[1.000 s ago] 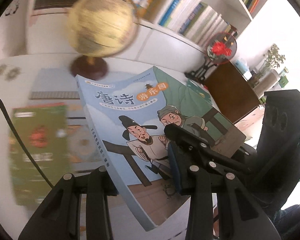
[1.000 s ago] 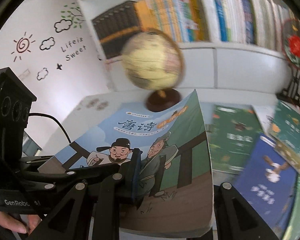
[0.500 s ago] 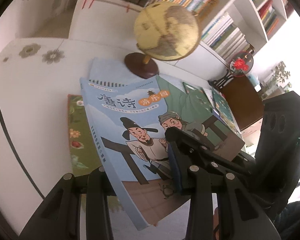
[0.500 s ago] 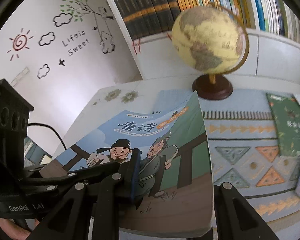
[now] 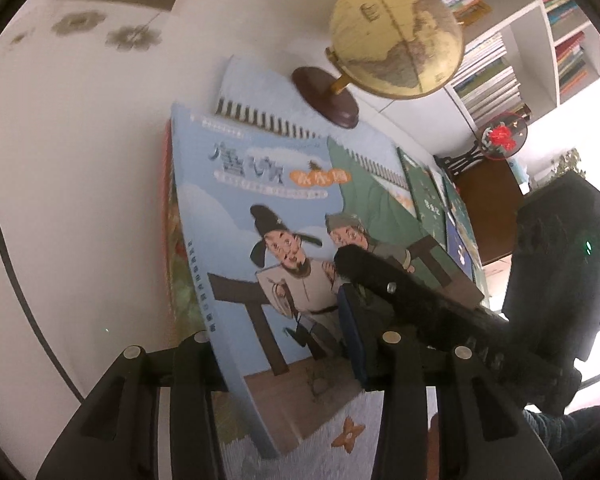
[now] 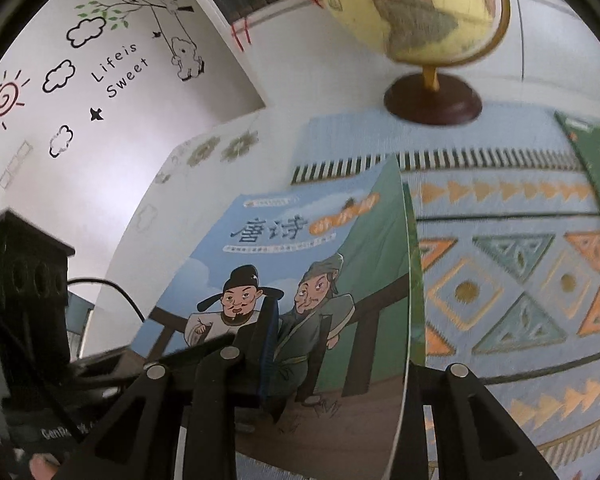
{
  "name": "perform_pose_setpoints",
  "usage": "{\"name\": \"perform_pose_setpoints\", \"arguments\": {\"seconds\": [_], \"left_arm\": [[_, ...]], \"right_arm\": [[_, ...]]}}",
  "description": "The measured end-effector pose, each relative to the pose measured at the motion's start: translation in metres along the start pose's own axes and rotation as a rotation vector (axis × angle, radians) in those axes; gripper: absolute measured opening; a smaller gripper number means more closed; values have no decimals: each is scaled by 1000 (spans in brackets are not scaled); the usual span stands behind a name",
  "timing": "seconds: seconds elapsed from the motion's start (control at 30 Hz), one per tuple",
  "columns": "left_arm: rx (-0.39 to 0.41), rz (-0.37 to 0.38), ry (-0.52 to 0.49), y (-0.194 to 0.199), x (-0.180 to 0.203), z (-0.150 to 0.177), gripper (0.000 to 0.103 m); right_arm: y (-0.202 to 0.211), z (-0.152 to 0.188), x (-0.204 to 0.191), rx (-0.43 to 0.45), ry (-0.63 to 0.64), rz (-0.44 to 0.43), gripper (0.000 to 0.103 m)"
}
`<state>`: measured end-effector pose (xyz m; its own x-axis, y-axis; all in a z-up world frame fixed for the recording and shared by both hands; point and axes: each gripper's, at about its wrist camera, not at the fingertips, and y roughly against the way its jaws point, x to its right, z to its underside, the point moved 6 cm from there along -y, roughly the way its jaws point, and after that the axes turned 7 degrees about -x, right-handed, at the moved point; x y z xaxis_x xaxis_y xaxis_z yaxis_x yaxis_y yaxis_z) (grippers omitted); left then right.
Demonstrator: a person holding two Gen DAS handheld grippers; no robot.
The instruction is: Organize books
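Together the left gripper [image 5: 276,364] and right gripper [image 6: 336,372], jaws just easing apart, each grip one side of the illustrated book [image 5: 268,240], held low above a patterned mat [image 6: 512,280], near a globe [image 5: 396,36].

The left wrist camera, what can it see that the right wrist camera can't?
Only the left wrist view shows the red flower ornament, the dark cabinet and a potted plant. Only the right wrist view shows the wall stickers with a sun, clouds and a bear on a swing. Both show the cartoon book, the globe and the patterned mat.
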<state>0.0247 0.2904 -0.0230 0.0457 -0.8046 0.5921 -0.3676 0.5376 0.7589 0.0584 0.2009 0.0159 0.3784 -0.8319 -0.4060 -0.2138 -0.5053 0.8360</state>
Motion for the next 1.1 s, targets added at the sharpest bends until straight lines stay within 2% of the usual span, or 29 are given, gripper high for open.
{"name": "perform_pose_setpoints", "arguments": {"seconds": [0.13,0.33,0.43,0.57,0.67,0.8,0.87,0.97,1.1], "left_arm": [[-20,-7,7,-7,-2,7,39],[-4,-32,57,-4,-11,10,41],[-3,-80,85,0,-18,19,42],[33,-89,155,12,-25,36,44],[33,-119,176,17,-21,53,51],[32,-146,138,19,13,77,71],[42,-170,108,18,36,86,72],[48,-182,13,11,93,101,72],[76,-134,-120,-2,185,119,79]], "right_arm": [[-7,3,11,-41,-44,-16,32],[-15,20,16,-131,-58,-36,51],[-15,31,22,-160,-79,-55,52],[1,50,35,-169,-72,-38,52],[16,66,47,-165,-85,-28,52],[52,95,64,-131,-50,8,52],[73,105,69,-98,-21,27,52],[118,120,74,-7,50,90,52],[186,147,89,110,161,197,54]]}}
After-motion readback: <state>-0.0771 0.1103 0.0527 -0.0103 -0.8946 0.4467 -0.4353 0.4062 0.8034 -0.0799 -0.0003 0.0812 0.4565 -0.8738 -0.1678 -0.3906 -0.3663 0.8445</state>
